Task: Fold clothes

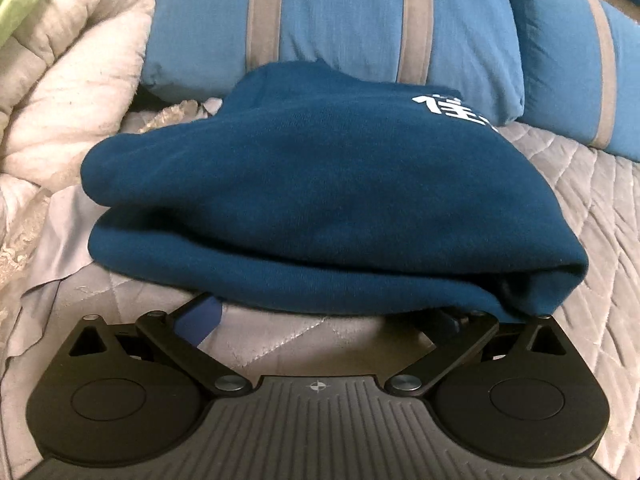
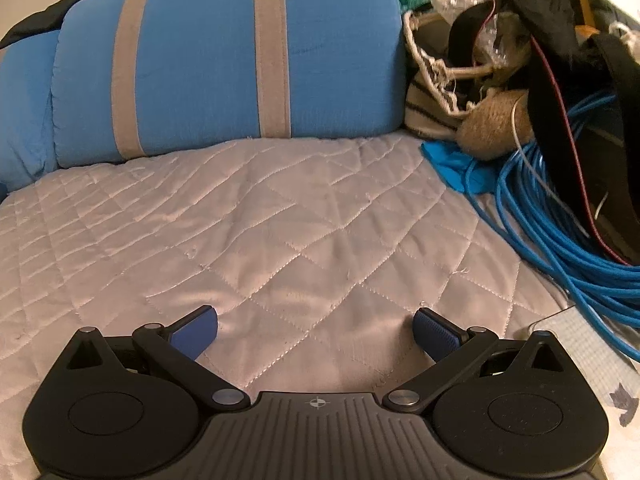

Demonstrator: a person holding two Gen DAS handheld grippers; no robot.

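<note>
One dark-blue sweatshirt [image 1: 256, 208], folded, on the quilted bed [image 2: 280, 220] near striped pillows [image 1: 340, 16]. Left claw [image 1: 320, 312] apart, tips beneath its near edge; right claw [image 2: 316, 332] apart, empty. Risk: an uneven lift could spill the layers.

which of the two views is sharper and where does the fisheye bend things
Right wrist view: crisp, quilt stitching clear, blue cable curving at the edge. Left wrist view: softer, dark blue garment in dull light, striped pillow bowed and blurred near the top.
</note>
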